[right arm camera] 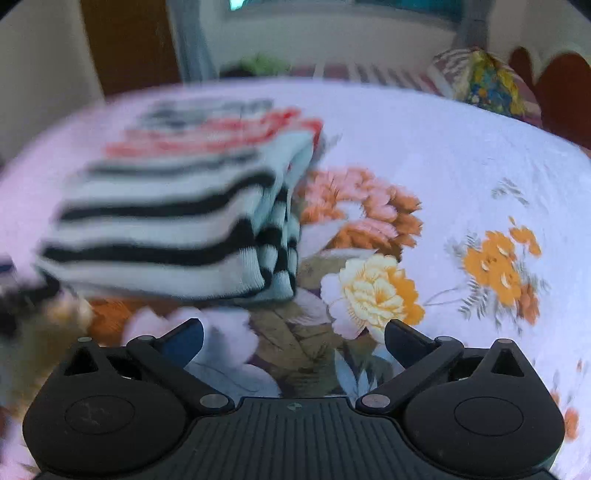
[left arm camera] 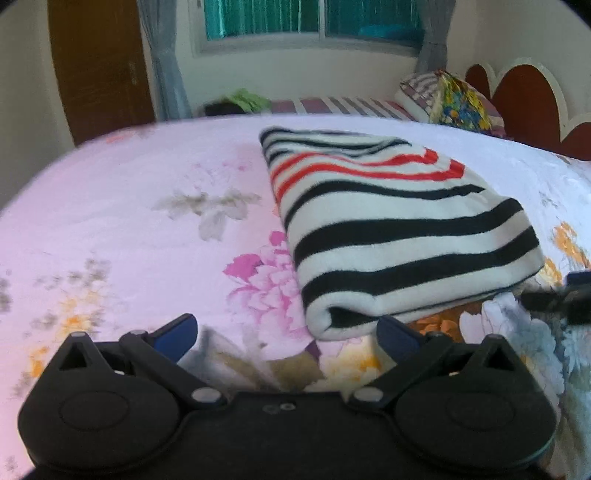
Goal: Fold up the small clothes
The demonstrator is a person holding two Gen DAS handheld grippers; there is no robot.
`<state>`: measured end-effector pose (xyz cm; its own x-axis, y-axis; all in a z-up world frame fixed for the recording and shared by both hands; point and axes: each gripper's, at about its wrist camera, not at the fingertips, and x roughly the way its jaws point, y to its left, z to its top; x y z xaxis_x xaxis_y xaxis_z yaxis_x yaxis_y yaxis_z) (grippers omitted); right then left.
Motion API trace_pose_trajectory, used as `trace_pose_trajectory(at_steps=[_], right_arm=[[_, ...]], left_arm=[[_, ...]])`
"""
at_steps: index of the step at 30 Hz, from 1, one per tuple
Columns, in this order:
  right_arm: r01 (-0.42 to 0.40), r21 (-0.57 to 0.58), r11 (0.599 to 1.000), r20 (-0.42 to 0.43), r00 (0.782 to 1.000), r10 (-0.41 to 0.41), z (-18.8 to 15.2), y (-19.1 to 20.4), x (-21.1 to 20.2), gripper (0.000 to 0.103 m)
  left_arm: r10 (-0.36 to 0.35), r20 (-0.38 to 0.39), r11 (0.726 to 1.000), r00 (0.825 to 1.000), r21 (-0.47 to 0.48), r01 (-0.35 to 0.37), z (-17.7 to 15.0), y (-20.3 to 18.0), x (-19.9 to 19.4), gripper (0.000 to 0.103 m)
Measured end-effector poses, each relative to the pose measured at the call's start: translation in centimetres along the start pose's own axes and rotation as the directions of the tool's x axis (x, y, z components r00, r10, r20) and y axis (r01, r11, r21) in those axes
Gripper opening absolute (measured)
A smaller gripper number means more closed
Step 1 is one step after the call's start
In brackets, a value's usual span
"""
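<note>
left wrist view: left gripper [left arm camera: 286, 334] has jaws spread wide, nothing btwn them, blue pads just above the floral bedspread [left arm camera: 129, 221]. folded striped garment [left arm camera: 399, 229] lies on the bedspread ahead and right of centre: white w/ black stripes, a few red ones nearer the far end. its rolled fold edge faces the camera, and the right finger's tip sits just at that near edge; can't tell if touching. at far right edge a dark blurred bit of the other gripper [left arm camera: 561, 302] shows just beside the garment's right corner. behind: striped pillow [left arm camera: 424, 92], coloured patterned cushion [left arm camera: 461, 99], red scalloped headboard [left arm camera: 524, 96], window [left arm camera: 314, 22] w/ grey curtains, brown door [left arm camera: 99, 62].

right wrist view: blurry. right gripper [right arm camera: 293, 336] also wide apart, empty, over the bedspread's [right arm camera: 461, 147] flower print. striped garment [right arm camera: 177, 206] sits upper left of the fingers, apart from them, stacked layers and ribbed hem visible on its right side. a dark blurred shape at the far left edge, beside the garment, too smeared to tell.
</note>
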<state>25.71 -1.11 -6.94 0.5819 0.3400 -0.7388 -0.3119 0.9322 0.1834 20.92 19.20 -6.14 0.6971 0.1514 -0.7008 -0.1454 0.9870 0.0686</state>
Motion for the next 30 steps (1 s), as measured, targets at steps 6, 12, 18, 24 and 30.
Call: trace_pose_trajectory(at_steps=[6,12,18,24,30], right_arm=[[0.004,-0.064,0.998,0.086,0.996,0.002,0.1,-0.2,-4.0,0.103],[-0.019,-0.083,0.996,0.174,0.984,0.033,-1.5,0.6,-13.1,0.103],[-0.036,-0.101,0.994,0.244,0.968,0.060,-4.2,1.3,-21.3,0.103],[-0.059,-0.107,0.992,0.301,0.949,0.089,-7.1,1.5,-27.6,0.103],[-0.078,-0.137,0.988,0.331,0.936,0.120,-9.2,2.3,-31.6,0.103]], left_arm=[[0.007,0.025,0.999,1.000,-0.046,-0.006,-0.7,-0.2,-4.6,0.102],[0.018,0.083,0.998,0.996,-0.056,-0.013,-1.2,-1.9,-11.2,0.102],[0.014,0.106,0.999,0.994,-0.054,-0.008,-2.5,-3.8,-18.4,0.102],[0.017,0.151,0.999,0.988,-0.040,-0.011,-4.5,-5.3,-24.7,0.102],[0.022,0.198,0.999,0.980,-0.051,-0.012,-6.4,-6.1,-28.8,0.102]])
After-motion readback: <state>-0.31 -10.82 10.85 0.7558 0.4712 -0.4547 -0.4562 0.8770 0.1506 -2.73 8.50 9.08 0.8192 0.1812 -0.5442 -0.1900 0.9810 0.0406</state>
